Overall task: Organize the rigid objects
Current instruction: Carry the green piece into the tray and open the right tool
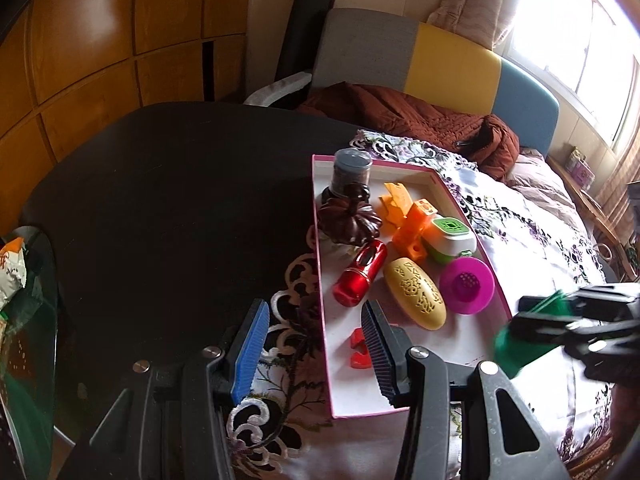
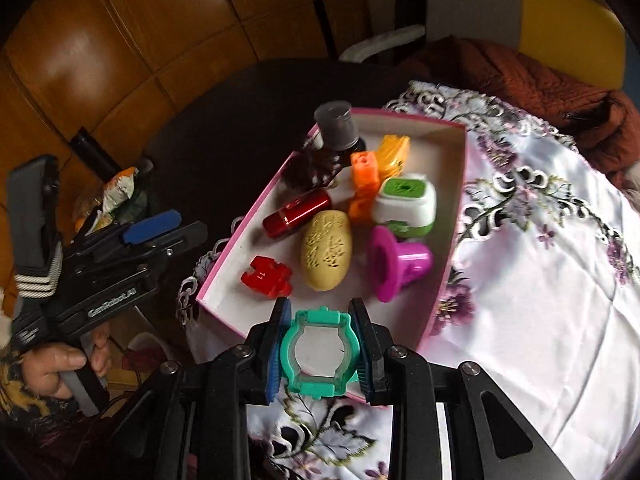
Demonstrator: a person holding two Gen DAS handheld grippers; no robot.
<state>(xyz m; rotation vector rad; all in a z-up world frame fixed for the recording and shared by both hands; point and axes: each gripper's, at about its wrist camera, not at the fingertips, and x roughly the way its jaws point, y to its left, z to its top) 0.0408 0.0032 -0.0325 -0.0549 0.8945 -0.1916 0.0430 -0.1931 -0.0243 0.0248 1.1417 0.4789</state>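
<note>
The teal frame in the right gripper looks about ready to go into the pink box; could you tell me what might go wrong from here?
1. The right gripper pinches the teal frame only by its side edges, so it could twist or slip out.
2. The free floor in the pink box is small; the frame may land on the red block or the gold oval.
3. The open left gripper straddles the box's near wall and could nudge it.
</note>
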